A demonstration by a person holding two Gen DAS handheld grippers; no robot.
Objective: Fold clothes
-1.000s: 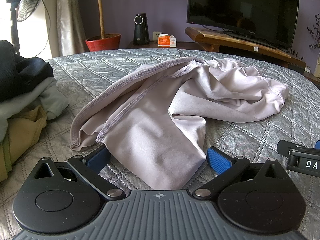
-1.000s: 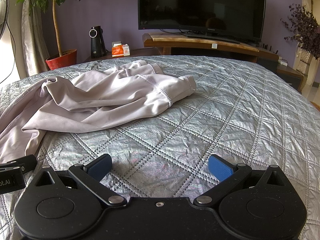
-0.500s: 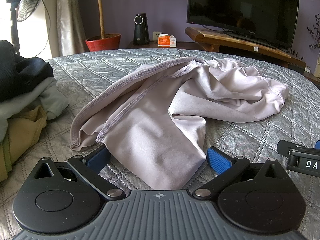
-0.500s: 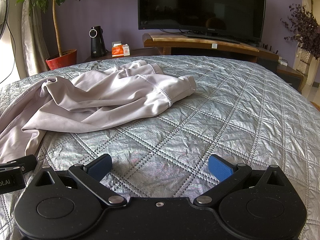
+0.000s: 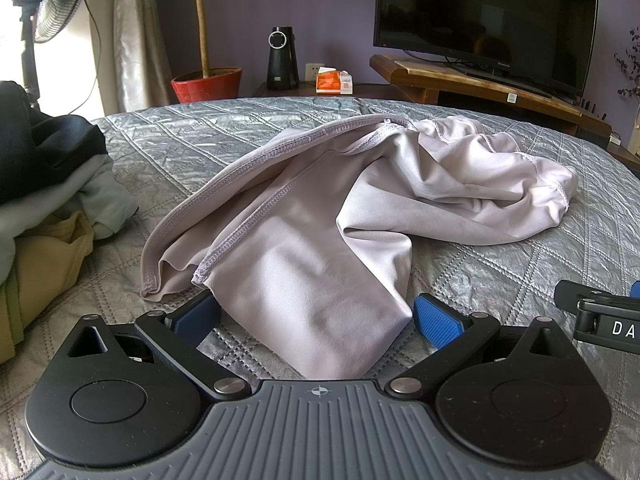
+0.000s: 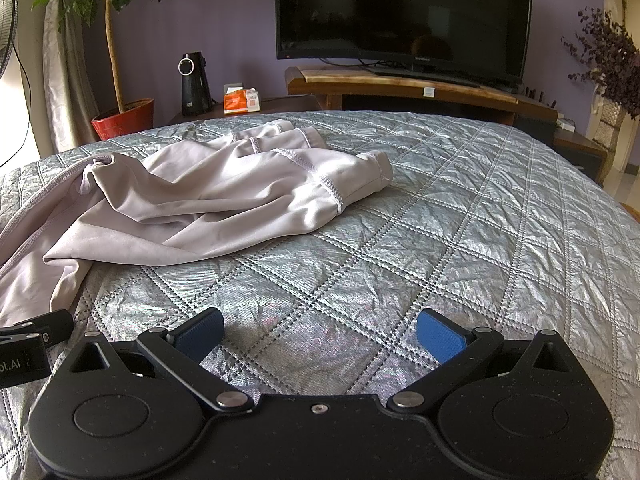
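Plainly, nothing is gripped yet. At the far left of the bed (image 5: 520, 264), a pile of other clothes (image 5: 48, 200) is stacked well apart from the work. The pale lilac garment (image 5: 320, 240) is spread crumpled across the quilted cover, its near corner lying between the spread fingers of the left gripper (image 5: 316, 314), which is held low and level, aimed toward the television stand. Whether the blue pads (image 5: 434, 320) touch the cloth cannot be told. To the right, the right gripper (image 6: 320, 330) is held at a like height just beside its partner, its fingers also wide apart over bare quilt, with the garment's folded far end (image 6: 344, 176) lying well ahead and to its left.

The risk is judged as follows: the fabric looks thin and slippery (several layers are bunched at that corner), so a closing pinch may catch only one layer, or the quilt beneath, and the garment would be dragged into a worse heap rather than flattened.
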